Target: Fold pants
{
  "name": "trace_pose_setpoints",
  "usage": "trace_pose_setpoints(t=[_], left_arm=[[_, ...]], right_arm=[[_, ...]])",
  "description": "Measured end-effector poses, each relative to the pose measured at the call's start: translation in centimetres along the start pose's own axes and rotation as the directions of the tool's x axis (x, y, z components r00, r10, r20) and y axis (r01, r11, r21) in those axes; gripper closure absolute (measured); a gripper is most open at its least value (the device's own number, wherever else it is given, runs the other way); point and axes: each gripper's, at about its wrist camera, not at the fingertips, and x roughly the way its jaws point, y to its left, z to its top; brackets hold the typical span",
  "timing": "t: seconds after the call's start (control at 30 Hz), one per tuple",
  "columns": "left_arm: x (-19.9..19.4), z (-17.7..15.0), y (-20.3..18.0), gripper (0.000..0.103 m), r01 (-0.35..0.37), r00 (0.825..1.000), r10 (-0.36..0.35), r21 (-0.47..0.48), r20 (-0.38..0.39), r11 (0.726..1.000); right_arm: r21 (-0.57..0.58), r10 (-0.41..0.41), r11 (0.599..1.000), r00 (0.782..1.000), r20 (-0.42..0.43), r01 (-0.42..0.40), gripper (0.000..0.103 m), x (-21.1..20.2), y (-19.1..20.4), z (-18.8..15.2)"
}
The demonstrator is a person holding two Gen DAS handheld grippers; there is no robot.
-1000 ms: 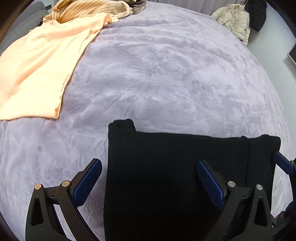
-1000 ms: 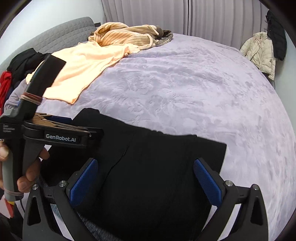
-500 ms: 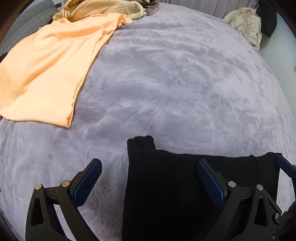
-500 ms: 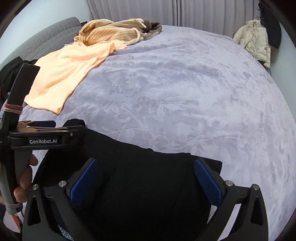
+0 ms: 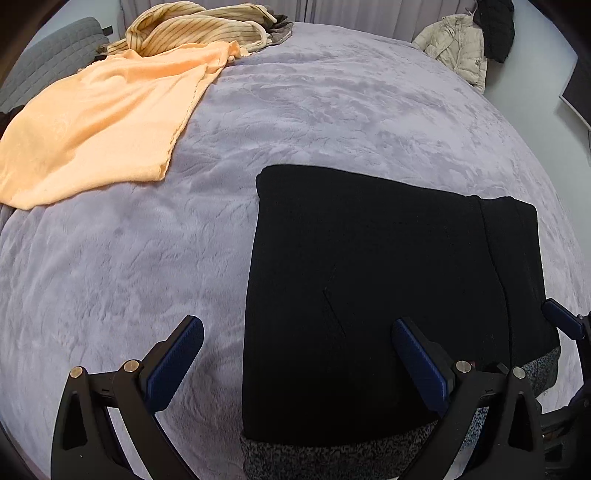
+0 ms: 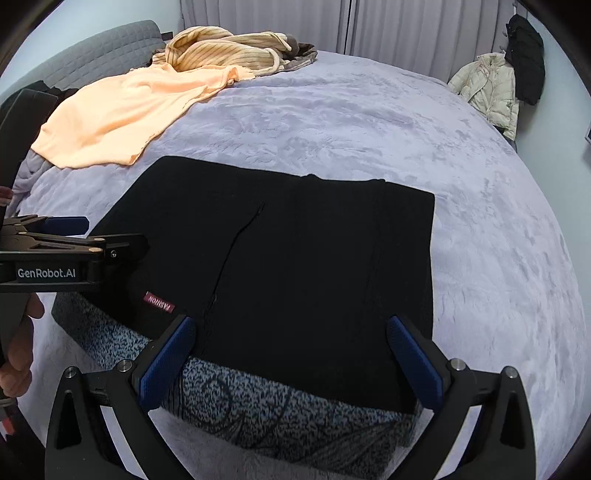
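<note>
Left gripper [image 5: 295, 350]: jaws spread wide, nothing between the blue pads; hovers over the near left part of the black pants, one pad above bare blanket, the other above black cloth.
Right gripper [image 6: 291, 349]: jaws likewise wide apart and empty; hangs above the near edge of the pants, over the speckled band.
Black pants [image 6: 295, 258]: laid flat on the lavender plush blanket [image 6: 480, 221] as a compact, roughly square stack, near the front of the bed; red label reading FASHION [image 6: 158, 302] upside down at the near left.
Speckled grey lining [image 6: 277, 406]: sticks out along the near edge under the black top layer, so edges not flush there.
Done, by the look of it: at least one fold made, layers stacked, far edge fairly straight, released by both tools.
Left, probably: squaring the near edge, perhaps one more fold to halve the stack; cannot tell whether more is intended.
Orange top [image 5: 92, 122]: spread at the far left, well apart from the pants; striped beige garment [image 5: 195, 26] bunched behind it.
Cream jacket [image 6: 487, 88]: hanging at the far right, off the bed.
Hidden or unclear: number of layers in the stack; near edge partly covered by gripper frames; black on black hides creases apart from one seam line; bottom corners cut off by the lens rim.
</note>
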Motion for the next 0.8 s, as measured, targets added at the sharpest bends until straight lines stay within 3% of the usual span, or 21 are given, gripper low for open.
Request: trace_pose_setpoints(t=[0.2, 0.43, 0.53, 0.6, 0.8], left_arm=[[-0.3, -1.0, 1.0, 0.001, 0.047, 0.999, -0.047, -0.044, 0.002, 0.998], [-3.7, -2.5, 1.8, 0.001, 0.034, 0.997, -0.03, -0.047, 0.072, 0.998], [-2.4, -2.9, 2.0, 0.001, 0.006, 0.999, -0.005, -0.033, 0.041, 0.999], [-1.3, -3.3, 2.2, 0.001, 0.028, 0.999, -0.027, -0.04, 0.019, 0.999], [-0.3, -3.4, 2.2, 0.0, 0.034, 0.999, -0.033, -0.021, 0.04, 0.999]], right_arm=[[-0.026, -0.049, 0.998, 0.999, 0.021, 0.05, 0.0, -0.6, 0.8, -1.1], [-0.035, -0.016, 0.999, 0.995, 0.095, 0.019, 0.0, -3.8, 1.7, -2.0], [-0.007, 0.02, 1.0, 0.998, 0.063, -0.019, 0.0, -2.7, 1.4, -2.3], [-0.011, 0.006, 1.0, 0.999, 0.05, -0.005, 0.0, -1.8, 1.3, -2.4], [-0.048, -0.017, 0.999, 0.998, 0.063, 0.02, 0.0, -0.6, 1.7, -2.3]])
